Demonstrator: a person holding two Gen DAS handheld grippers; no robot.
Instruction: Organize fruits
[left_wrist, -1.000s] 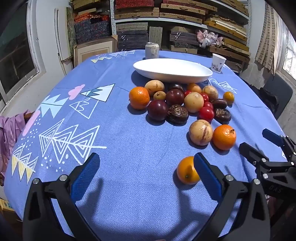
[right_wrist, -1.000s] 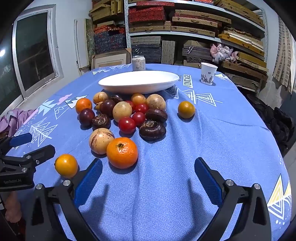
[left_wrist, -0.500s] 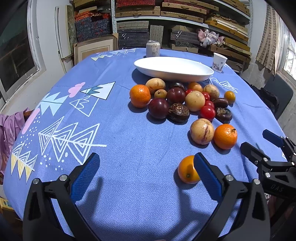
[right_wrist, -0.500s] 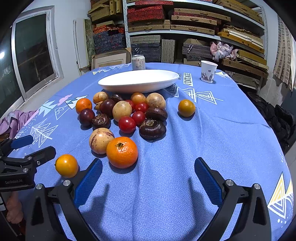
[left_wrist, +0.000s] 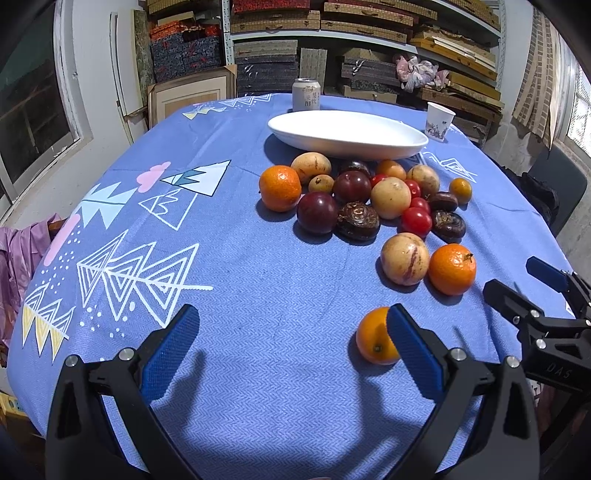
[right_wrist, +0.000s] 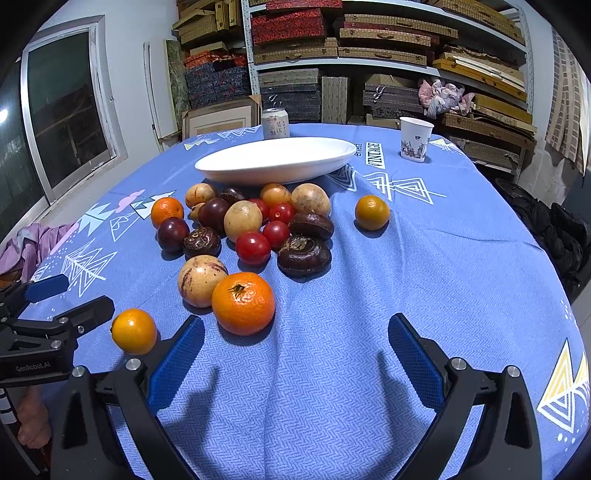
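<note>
The left claw (left_wrist: 291, 343), jaws apart, had edged nearer the small orange (left_wrist: 375, 341) beside its right finger, no fruit yet plated.

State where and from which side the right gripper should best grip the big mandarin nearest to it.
Probably across the mandarin's widest middle, from above: the open right gripper sits just short of it. The speckled fruit crowds its far left, so put fingers on the near-left and far-right flanks.

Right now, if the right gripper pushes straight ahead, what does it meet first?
Bare blue tablecloth first. Next is probably the dark brown wrinkled fruit; the big orange tangerine sits just left of the right gripper line. Depth is uncertain.
</note>
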